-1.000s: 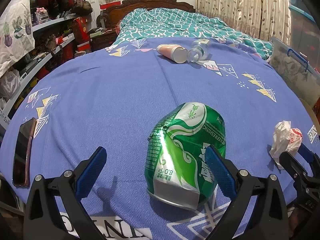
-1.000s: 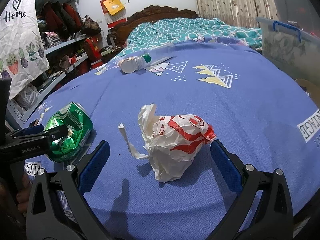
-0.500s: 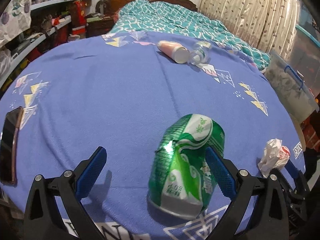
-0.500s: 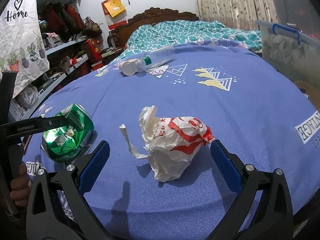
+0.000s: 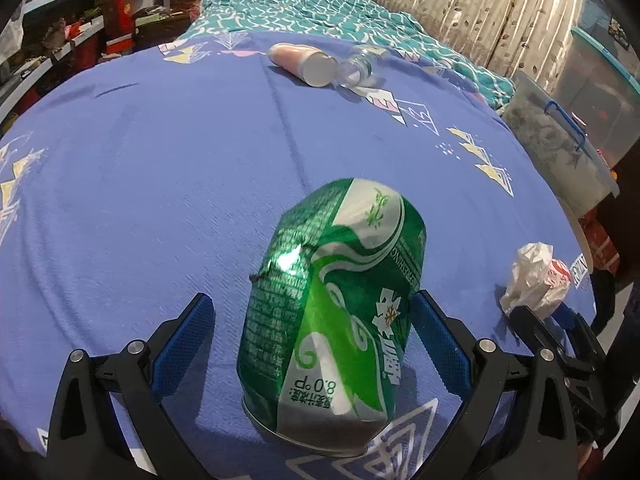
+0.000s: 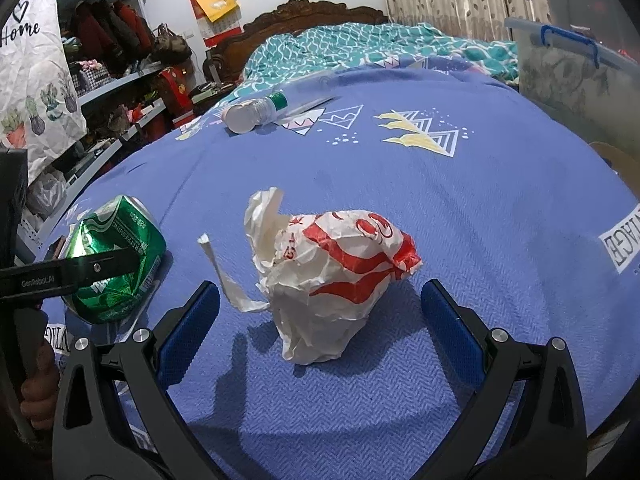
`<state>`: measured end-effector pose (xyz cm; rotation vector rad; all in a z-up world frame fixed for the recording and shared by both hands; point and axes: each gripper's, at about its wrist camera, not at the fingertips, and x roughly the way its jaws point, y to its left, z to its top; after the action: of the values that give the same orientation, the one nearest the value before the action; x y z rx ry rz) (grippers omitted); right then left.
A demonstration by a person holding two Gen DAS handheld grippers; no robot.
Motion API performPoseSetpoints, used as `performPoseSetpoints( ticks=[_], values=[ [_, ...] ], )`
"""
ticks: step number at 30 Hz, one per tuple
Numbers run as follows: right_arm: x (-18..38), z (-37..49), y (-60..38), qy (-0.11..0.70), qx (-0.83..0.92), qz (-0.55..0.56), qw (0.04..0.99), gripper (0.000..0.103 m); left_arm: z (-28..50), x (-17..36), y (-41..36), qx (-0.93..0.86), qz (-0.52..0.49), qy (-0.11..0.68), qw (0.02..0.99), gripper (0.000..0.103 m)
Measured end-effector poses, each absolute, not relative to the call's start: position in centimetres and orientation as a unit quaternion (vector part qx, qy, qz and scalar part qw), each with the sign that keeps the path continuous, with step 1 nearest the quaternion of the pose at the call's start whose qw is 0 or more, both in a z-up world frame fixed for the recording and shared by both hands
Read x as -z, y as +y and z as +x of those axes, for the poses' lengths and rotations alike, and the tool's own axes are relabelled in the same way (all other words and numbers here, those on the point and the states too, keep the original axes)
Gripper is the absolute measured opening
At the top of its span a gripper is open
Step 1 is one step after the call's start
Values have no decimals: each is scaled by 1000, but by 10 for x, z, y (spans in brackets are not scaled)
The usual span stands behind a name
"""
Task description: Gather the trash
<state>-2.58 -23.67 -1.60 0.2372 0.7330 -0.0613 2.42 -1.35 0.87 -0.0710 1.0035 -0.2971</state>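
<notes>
A crushed green can (image 5: 332, 320) lies on the blue cloth (image 5: 160, 160) between the fingers of my open left gripper (image 5: 312, 298). Its right side touches the right pad (image 5: 440, 340); the left pad (image 5: 184, 340) stands apart from it. A crumpled white and red wrapper (image 6: 332, 272) sits between the fingers of my open right gripper (image 6: 320, 288), touching neither pad. The left wrist view shows the wrapper (image 5: 536, 280) at the far right with the right gripper (image 5: 556, 320) behind it. In the right wrist view the can (image 6: 116, 256) is at the left.
A pink bottle (image 5: 302, 62) and a clear bottle (image 5: 356, 68) lie at the far end of the cloth. A lidded plastic storage box (image 5: 560, 148) stands to the right. A teal quilt (image 6: 360, 48) lies beyond, with cluttered shelves (image 6: 120, 92) on the left.
My left gripper has tilted down and come closer over the can, which now looms larger between its fingers; the phone at the left edge has dropped out of view. The right gripper has hardly moved.
</notes>
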Motion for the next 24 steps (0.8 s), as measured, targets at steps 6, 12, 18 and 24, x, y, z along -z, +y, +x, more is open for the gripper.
performPoseSetpoints(
  ticks=[6,12,18,24],
  values=[
    [10,-28,-246,348,12,147,926,41,15,-22,-25,176,-15,451,875,52],
    [-8,-43,-258,300,30,153,941,39,18,-49,-57,232,-9,425,875,52],
    [-1,-51,-298,297,65,186,934,39,37,-49,-127,295,25,436,850,53],
    [-1,-69,-369,279,131,219,926,40,65,-38,-225,359,45,475,802,53]
  ],
)
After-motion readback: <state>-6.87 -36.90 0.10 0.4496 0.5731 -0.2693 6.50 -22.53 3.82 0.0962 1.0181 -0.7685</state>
